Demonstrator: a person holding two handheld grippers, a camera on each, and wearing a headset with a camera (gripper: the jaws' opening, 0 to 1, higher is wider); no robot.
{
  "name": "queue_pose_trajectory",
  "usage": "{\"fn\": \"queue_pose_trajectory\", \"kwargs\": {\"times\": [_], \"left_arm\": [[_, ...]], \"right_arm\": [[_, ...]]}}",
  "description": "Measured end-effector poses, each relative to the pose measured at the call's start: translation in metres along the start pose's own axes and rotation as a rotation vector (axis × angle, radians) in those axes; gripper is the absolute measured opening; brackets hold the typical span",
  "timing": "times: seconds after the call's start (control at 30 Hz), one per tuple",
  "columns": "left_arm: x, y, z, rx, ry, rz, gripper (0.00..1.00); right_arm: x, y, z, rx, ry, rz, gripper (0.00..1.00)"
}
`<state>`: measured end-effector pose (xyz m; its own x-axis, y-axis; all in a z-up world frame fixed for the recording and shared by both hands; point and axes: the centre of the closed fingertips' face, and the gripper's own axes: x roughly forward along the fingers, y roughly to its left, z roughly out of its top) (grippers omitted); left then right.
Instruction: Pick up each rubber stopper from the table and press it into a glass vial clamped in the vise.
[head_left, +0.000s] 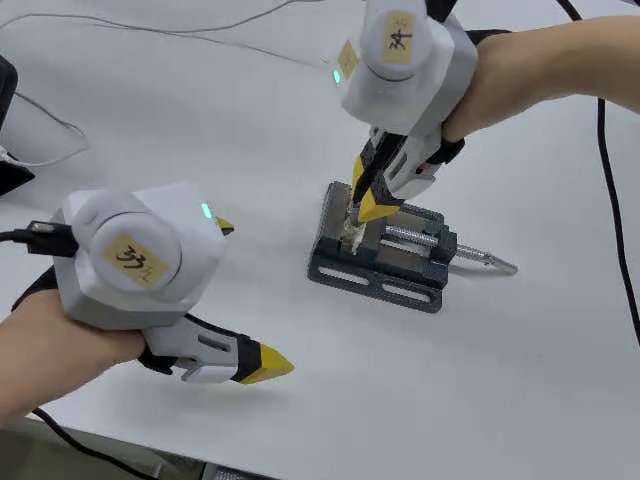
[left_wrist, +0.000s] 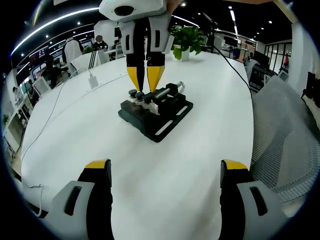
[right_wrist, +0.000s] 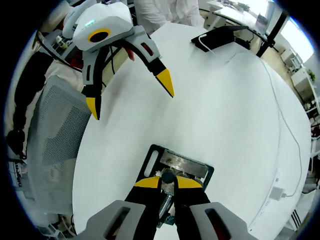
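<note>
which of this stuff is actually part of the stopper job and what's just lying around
Part of the job:
- vise
- glass vials clamped in it
- rubber stopper, held at the tips of the right gripper
- left gripper, open and holding nothing

Just lying about:
- black cable
- white plug adapter
- potted plant
- mesh chair

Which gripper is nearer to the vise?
Right. The right gripper has its tips directly over the vise; the left gripper hangs well apart from it, over bare table.
</note>
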<state>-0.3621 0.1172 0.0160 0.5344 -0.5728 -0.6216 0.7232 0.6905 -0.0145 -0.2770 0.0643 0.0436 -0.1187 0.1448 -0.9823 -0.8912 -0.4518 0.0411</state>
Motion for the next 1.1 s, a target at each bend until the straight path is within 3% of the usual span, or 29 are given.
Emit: {"fn": "queue_pose_trajectory", "kwargs": {"times": [0.2,0.33,0.9,1.1], "left_arm": [[0.000,0.002,0.002,-0.008,-0.006,0.004,0.89],[0.001,0.001,0.001,-0.009,0.000,0.000,0.88],[0.005,-0.001,-0.008,-0.015,0.027,-0.007,0.88],[0.007,-0.002,-0.008,-0.014,0.033,-0.012,0.88]], "right_arm": [[-0.002,-0.003,-0.008,0.051,-0.032,0.007,0.03],[0.001,-0.002,-0.004,0.079,-0.069,0.019,0.02],[0.011,-0.005,-0.003,0.084,-0.077,0.030,0.00],[0.010,-0.003,-0.003,0.090,-0.066,-0.001,0.00]]}}
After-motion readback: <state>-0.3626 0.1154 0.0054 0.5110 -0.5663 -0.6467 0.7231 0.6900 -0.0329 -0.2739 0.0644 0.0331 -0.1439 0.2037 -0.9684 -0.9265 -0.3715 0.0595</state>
